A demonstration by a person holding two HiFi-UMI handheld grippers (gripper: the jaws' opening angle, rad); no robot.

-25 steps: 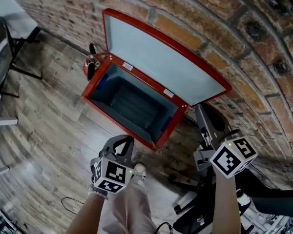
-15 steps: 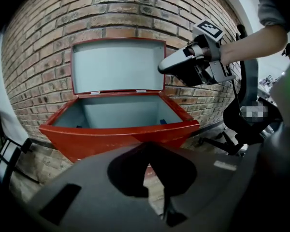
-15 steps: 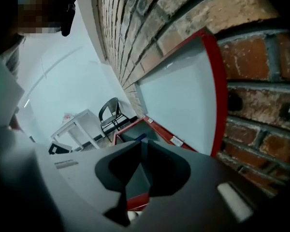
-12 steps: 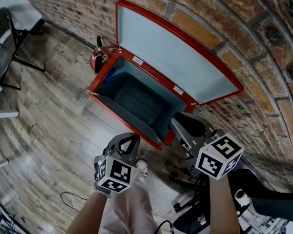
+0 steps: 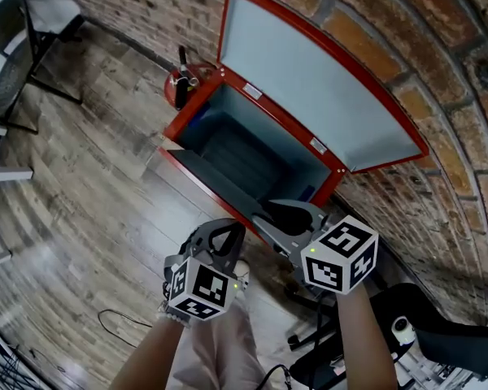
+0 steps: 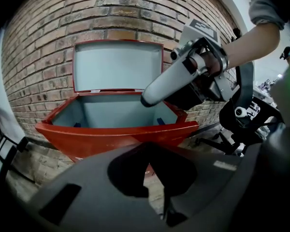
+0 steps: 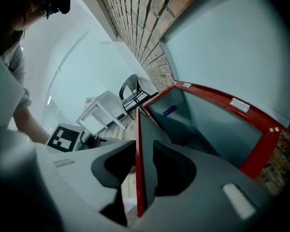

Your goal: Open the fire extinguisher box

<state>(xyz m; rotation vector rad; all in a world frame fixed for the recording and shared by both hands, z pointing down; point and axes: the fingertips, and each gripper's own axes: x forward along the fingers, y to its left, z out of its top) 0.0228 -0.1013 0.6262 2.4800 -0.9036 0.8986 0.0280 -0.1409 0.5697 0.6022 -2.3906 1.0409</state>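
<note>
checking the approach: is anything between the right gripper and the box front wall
Nothing visible: the right gripper has the box's red front wall between its jaws, which have just been opening.

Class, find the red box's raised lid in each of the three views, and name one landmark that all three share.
Head view: lid upper centre-right, in front of the brick wall.
Left gripper view: upper centre-left, above the open box.
Right gripper view: filling the upper right.
Shared landmark: the brick wall.
</note>
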